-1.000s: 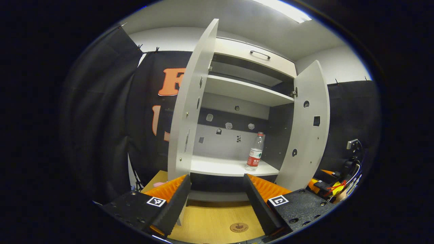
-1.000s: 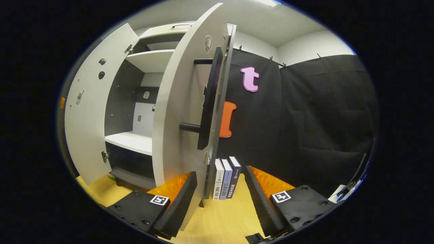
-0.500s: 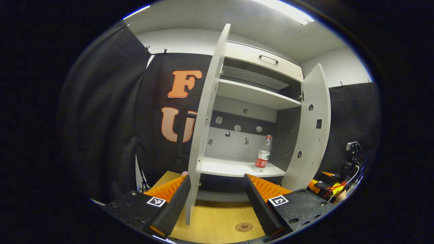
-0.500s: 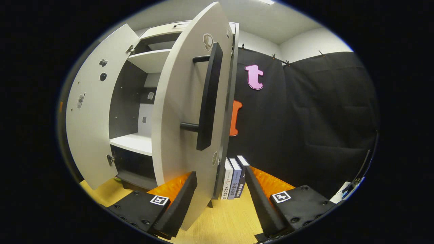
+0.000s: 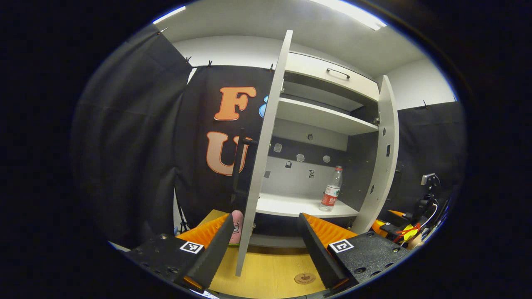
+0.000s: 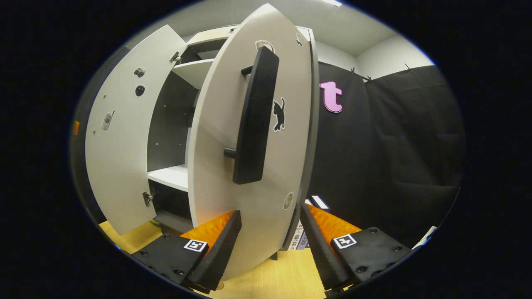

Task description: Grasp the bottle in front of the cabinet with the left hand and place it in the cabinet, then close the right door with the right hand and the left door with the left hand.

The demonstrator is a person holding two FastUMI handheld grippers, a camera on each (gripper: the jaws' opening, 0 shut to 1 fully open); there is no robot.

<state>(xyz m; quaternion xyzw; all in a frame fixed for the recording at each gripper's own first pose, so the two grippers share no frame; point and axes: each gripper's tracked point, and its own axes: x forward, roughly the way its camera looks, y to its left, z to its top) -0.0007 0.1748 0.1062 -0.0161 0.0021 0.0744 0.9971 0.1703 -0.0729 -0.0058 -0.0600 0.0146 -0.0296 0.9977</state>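
The tall white wooden cabinet (image 5: 324,120) stands at centre of the left gripper view, with its right door (image 6: 249,137) large in the middle of the right gripper view. The clear plastic bottle with red label (image 5: 331,194) stands upright on the lower shelf, right of centre. My left gripper (image 5: 264,245) and right gripper (image 6: 270,243) both have fingers apart, holding nothing.

- The right door (image 6: 249,137) hides most of the books (image 6: 302,238) behind it and much of the cabinet's interior.
- The bottle (image 5: 331,195) label is too small to make out.
- A pink toy (image 5: 236,227) behind the left door (image 5: 266,153) is partly hidden.
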